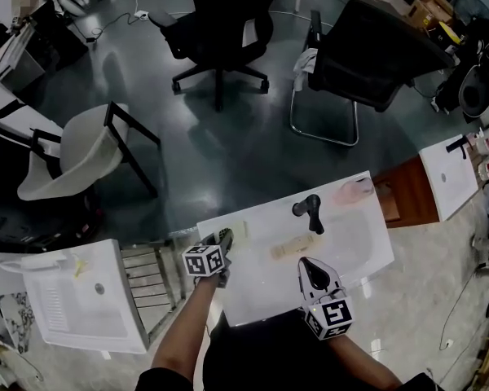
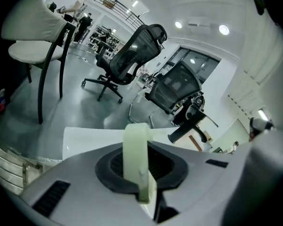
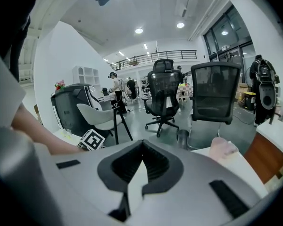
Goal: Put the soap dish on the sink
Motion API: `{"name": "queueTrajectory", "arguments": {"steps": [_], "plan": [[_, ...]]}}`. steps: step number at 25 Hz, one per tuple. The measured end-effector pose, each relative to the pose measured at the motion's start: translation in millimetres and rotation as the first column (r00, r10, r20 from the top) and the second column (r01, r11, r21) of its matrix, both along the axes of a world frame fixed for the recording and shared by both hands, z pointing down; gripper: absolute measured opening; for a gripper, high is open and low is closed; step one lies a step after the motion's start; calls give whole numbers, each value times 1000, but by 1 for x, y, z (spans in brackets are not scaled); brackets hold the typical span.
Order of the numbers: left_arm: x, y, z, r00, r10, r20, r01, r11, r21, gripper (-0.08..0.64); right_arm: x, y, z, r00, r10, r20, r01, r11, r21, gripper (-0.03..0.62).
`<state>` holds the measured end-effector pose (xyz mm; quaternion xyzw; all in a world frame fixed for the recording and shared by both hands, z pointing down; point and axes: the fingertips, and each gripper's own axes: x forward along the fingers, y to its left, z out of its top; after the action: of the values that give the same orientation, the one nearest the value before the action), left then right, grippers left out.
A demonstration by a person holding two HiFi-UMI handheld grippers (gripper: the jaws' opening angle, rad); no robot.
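Observation:
A white sink (image 1: 367, 247) with a black faucet (image 1: 310, 211) lies below me. My left gripper (image 1: 225, 239) is over the sink's far left corner, shut on a pale green soap dish (image 1: 237, 230). In the left gripper view the dish (image 2: 134, 147) stands on edge between the jaws of the left gripper (image 2: 140, 160), with the faucet (image 2: 190, 122) beyond it. My right gripper (image 1: 314, 273) hovers over the sink's near edge, shut and empty; its view shows my right gripper (image 3: 141, 165) with jaws together. A beige object (image 1: 295, 248) lies in the basin.
A pink object (image 1: 357, 190) sits at the sink's far right corner. A second white sink (image 1: 65, 300) and a metal rack (image 1: 151, 287) stand to the left. A wooden cabinet (image 1: 407, 194) stands to the right. A white chair (image 1: 73, 149) and black office chairs (image 1: 220, 31) stand beyond.

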<state>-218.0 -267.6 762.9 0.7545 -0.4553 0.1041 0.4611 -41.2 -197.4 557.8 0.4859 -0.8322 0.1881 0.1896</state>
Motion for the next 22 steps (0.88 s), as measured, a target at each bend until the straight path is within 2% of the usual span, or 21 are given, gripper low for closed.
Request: {"name": "queueTrajectory", "arguments": {"steps": [6, 11, 17, 22], "plan": [[-10, -4, 14, 995, -22, 101, 24, 1000, -12, 49, 9, -5, -2, 1000, 2, 4, -2, 1000, 2, -3], [-20, -5, 24, 976, -45, 214, 49, 999, -15, 179, 23, -9, 2, 1000, 20, 4, -20, 1000, 0, -3], [-27, -2, 33, 949, -33, 315, 47, 998, -36, 250, 35, -12, 4, 1000, 27, 0, -27, 1000, -2, -3], [-29, 0, 40, 940, -28, 340, 48, 998, -51, 273, 40, -10, 5, 1000, 26, 6, -26, 1000, -9, -3]]}}
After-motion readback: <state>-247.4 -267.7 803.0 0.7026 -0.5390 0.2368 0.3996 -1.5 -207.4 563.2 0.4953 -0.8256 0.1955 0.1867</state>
